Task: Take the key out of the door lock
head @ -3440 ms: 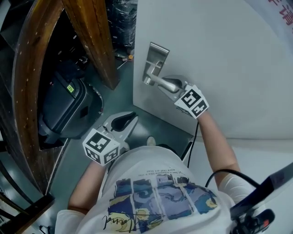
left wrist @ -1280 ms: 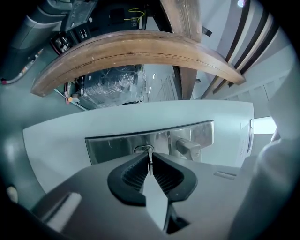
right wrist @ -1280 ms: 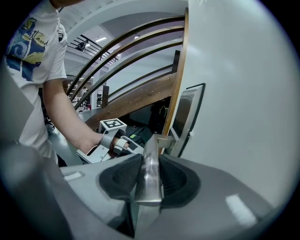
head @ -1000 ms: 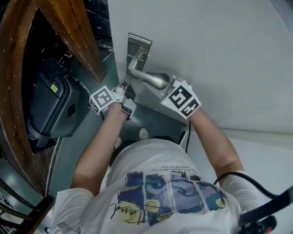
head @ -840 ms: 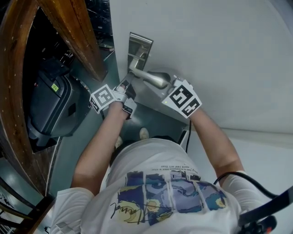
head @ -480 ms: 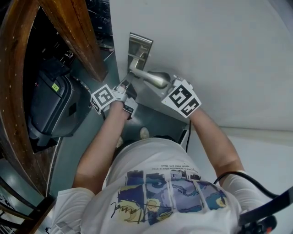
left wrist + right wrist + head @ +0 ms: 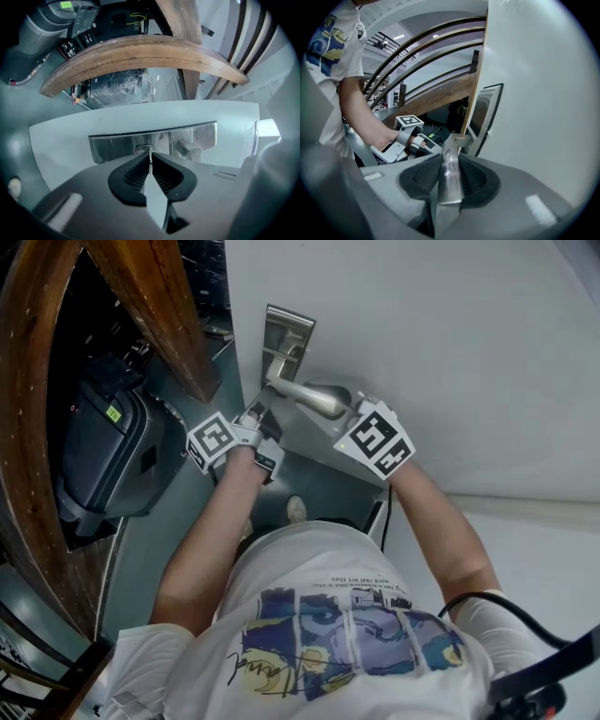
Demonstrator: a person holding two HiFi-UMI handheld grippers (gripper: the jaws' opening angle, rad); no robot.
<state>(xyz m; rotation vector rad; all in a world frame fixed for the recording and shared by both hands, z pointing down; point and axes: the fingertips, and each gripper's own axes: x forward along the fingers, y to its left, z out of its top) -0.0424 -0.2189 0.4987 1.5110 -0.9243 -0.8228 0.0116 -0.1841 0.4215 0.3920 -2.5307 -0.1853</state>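
A thin silver key (image 7: 150,159) stands edge-on in the keyhole (image 7: 144,149) of the steel lock plate (image 7: 112,146) on the white door (image 7: 422,324). My left gripper (image 7: 151,166) is shut on the key's head, its ribbed pads pressed to both faces. In the head view the left gripper (image 7: 260,412) sits just under the lever handle (image 7: 305,397). My right gripper (image 7: 449,164) is shut on the free end of the lever handle (image 7: 449,176), to the right of the plate (image 7: 284,338). The right gripper view shows the left gripper (image 7: 423,143) below the plate.
A dark curved wooden beam (image 7: 164,310) leans close to the door's left edge. A black and grey machine (image 7: 108,451) stands on the floor at the left. The person's shoe (image 7: 296,510) is right below the lock.
Since the oldest frame my left gripper has risen from beside the torso to the lock and shut on the key. Over the last second both grippers have barely moved.
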